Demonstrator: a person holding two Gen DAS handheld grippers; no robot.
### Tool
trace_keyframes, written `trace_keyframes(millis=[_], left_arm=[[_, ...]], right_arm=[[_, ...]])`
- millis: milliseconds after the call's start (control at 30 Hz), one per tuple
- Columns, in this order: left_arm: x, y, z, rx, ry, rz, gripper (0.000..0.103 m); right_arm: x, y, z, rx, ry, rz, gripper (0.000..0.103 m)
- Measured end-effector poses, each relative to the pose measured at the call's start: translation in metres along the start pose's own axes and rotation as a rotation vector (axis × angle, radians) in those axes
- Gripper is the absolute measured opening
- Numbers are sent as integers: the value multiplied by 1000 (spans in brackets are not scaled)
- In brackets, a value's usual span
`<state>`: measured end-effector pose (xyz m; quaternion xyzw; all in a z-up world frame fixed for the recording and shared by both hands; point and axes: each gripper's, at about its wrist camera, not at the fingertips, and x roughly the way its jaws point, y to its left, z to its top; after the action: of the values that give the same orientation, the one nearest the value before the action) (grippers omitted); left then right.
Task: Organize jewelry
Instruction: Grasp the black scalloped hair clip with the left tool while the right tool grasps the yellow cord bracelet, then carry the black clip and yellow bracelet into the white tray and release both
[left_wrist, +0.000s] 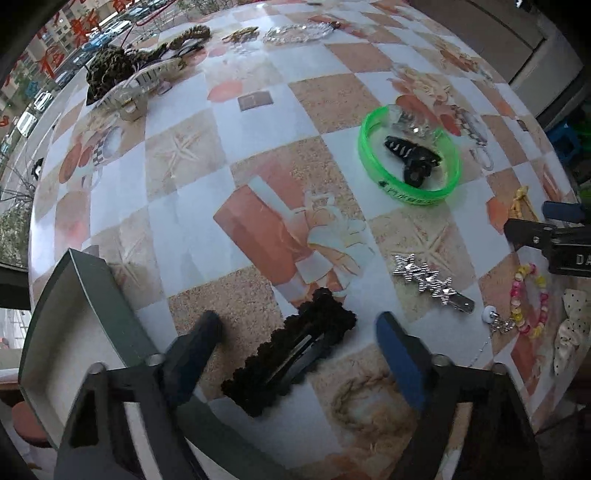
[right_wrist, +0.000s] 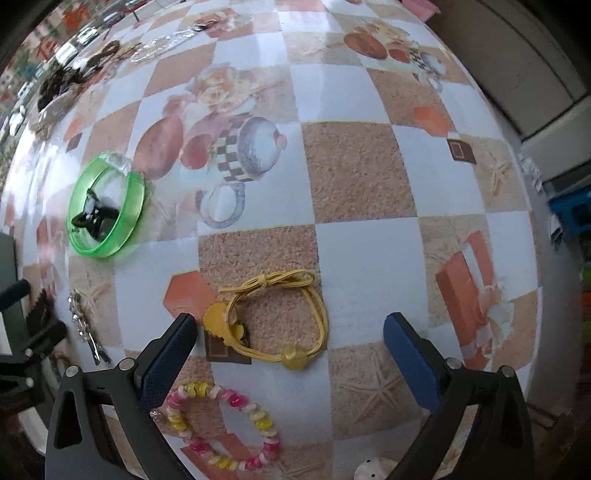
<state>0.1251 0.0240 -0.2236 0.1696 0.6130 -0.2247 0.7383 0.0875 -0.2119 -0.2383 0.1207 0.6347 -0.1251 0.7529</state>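
Note:
My left gripper (left_wrist: 299, 325) is open, its fingers on either side of a black scalloped snap hair clip (left_wrist: 291, 350) lying on the table. A green-walled open box (left_wrist: 66, 325) stands just left of it. My right gripper (right_wrist: 291, 328) is open above a yellow cord hair tie (right_wrist: 273, 321) with a bead and flower. A pink and yellow bead bracelet (right_wrist: 221, 424) lies below it, also in the left wrist view (left_wrist: 528, 302). A silver star clip (left_wrist: 428, 282) lies right of the black clip. A green bangle (left_wrist: 406, 158) rings a black claw clip (left_wrist: 413, 157).
The table carries a checked printed cloth (left_wrist: 332, 96). At its far left lie a dark knitted scrunchie (left_wrist: 110, 70), a clear comb clip (left_wrist: 136, 88) and a clear glass dish (left_wrist: 295, 33). A spotted white bow (left_wrist: 570, 332) lies at the right edge. The right gripper shows at right (left_wrist: 554, 236).

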Motion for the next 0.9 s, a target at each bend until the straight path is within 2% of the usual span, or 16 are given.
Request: trace_keyframes(millis=[33, 67, 100, 133, 167, 233, 267, 300, 533, 733, 767, 900], left_arm=[[-3, -2, -1, 9, -6, -3, 66], [-6, -1, 0, 14, -5, -4, 53], [-7, -2, 1, 14, -4, -6, 46], [-8, -3, 1, 13, -1, -5, 45], [-8, -4, 1, 9, 4, -5, 40], [-9, -6, 1, 6, 7, -4, 39], [-9, -7, 0, 4, 5, -2, 39], [-11, -10, -1, 0, 2, 1, 39], [-42, -14, 8, -109, -42, -34, 39], [-64, -13, 8, -147, -72, -39, 39], [-67, -11, 11, -161, -77, -37, 39], [-84, -22, -2, -206, -95, -31, 39]], right_arm=[[-1, -1, 0, 0, -5, 0, 90], [-3, -2, -1, -2, -10, 0, 87], [-5, -2, -1, -6, -17, 0, 79], [-7, -3, 0, -11, -23, 2, 68], [-10, -2, 1, -15, -28, 4, 62], [-13, -2, 2, -23, -29, 10, 36], [-13, -2, 2, -24, -30, 12, 27], [-14, -3, 3, -22, -28, 21, 23], [-29, -17, -2, 19, -41, 117, 23], [-53, -27, 3, 37, -59, 201, 23], [-62, -27, -6, 34, -60, 212, 23], [-73, -32, -13, 28, -65, 257, 23]])
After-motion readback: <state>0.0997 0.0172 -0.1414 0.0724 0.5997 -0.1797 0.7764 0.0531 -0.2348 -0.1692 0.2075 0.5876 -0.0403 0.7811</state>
